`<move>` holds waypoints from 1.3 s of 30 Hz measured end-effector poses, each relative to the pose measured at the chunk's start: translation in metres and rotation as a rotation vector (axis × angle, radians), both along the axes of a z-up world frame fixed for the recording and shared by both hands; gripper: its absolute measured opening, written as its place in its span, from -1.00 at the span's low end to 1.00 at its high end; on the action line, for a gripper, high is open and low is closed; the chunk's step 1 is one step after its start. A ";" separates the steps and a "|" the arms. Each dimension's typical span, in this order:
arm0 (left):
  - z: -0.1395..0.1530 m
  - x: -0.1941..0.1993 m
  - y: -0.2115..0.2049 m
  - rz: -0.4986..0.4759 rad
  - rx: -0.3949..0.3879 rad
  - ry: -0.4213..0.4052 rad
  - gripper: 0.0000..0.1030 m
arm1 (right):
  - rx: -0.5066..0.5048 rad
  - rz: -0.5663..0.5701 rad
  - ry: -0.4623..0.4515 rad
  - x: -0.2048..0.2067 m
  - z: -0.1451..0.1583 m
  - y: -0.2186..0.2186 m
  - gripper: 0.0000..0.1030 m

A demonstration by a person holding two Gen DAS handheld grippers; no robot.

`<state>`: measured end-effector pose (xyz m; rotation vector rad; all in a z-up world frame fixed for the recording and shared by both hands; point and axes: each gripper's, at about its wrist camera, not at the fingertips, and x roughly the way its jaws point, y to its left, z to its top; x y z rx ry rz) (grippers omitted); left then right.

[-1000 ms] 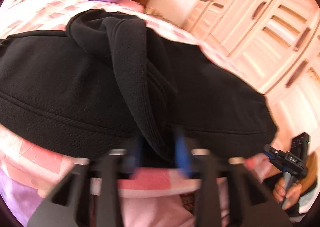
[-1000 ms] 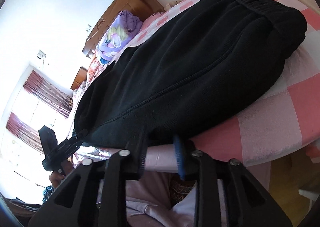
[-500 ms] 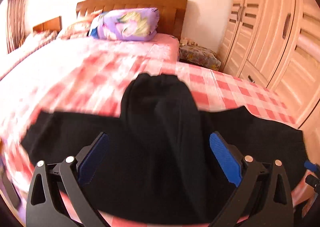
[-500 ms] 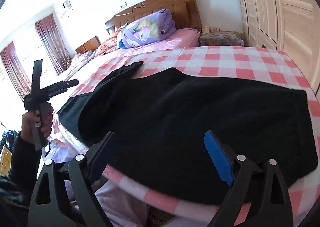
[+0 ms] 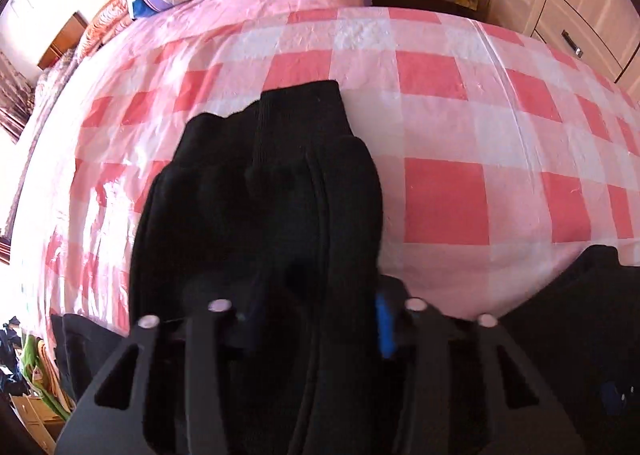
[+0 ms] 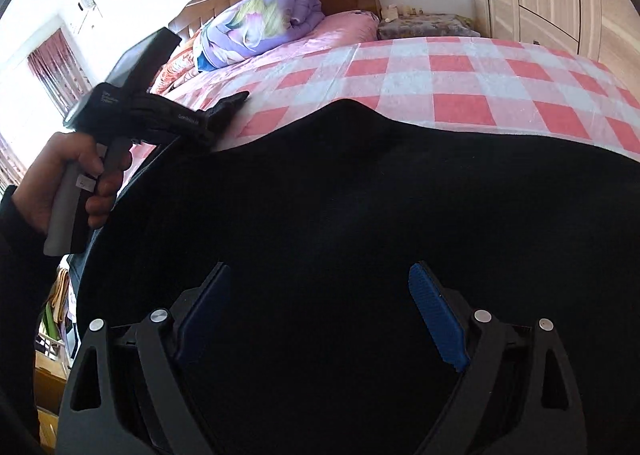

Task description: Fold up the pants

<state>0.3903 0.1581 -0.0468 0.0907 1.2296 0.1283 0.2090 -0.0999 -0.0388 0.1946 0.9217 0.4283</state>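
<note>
Two claws are being used on the black pants [image 6: 360, 215], which are lying across the near edge of the checked bed [image 5: 440, 95]. A bunched fold of cloth is being gripped by the left claw [image 5: 316, 319], while the right claw [image 6: 320, 315] is being held wide above the fabric. Folding is judged as partly done, with flattening and squaring remaining. Only the right view is showing the hand [image 6: 76, 175] gripping the other tool.

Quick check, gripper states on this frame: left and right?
Left gripper: closed on the black pants.
Right gripper: open, jaws spread wide over the pants, gripping nothing.
</note>
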 end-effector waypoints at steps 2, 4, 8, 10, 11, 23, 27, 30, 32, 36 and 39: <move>0.006 -0.006 0.007 -0.031 -0.043 -0.033 -0.83 | 0.011 0.001 -0.007 -0.002 -0.001 -0.001 0.70; 0.029 -0.024 0.019 -0.026 -0.051 -0.146 -0.85 | 0.022 -0.002 -0.015 -0.003 -0.001 -0.002 0.70; 0.092 -0.113 0.084 0.082 -0.154 -0.456 -0.85 | 0.040 -0.007 -0.019 -0.002 -0.002 -0.003 0.70; 0.108 -0.163 0.122 0.151 -0.168 -0.554 -0.85 | 0.050 -0.010 -0.018 -0.001 -0.002 -0.005 0.70; 0.114 -0.188 0.142 0.186 -0.183 -0.592 -0.85 | 0.053 -0.010 -0.018 -0.002 -0.002 -0.005 0.70; -0.028 -0.319 0.260 0.389 -0.315 -0.482 -0.65 | 0.056 -0.012 -0.017 -0.001 -0.003 -0.003 0.71; -0.019 -0.328 0.263 0.393 -0.382 -0.552 0.29 | 0.045 -0.013 -0.019 -0.002 -0.003 -0.002 0.72; -0.013 -0.319 0.268 0.381 -0.343 -0.538 0.34 | 0.031 -0.012 -0.023 -0.002 -0.004 0.000 0.72; -0.013 -0.311 0.287 0.401 -0.415 -0.552 0.39 | 0.027 -0.011 -0.025 -0.003 -0.003 0.000 0.72; -0.015 -0.303 0.326 0.498 -0.568 -0.620 0.21 | 0.040 -0.012 -0.024 -0.003 -0.003 -0.001 0.72; -0.018 -0.300 0.336 0.554 -0.529 -0.574 -0.64 | 0.049 -0.012 -0.023 -0.003 -0.003 -0.002 0.72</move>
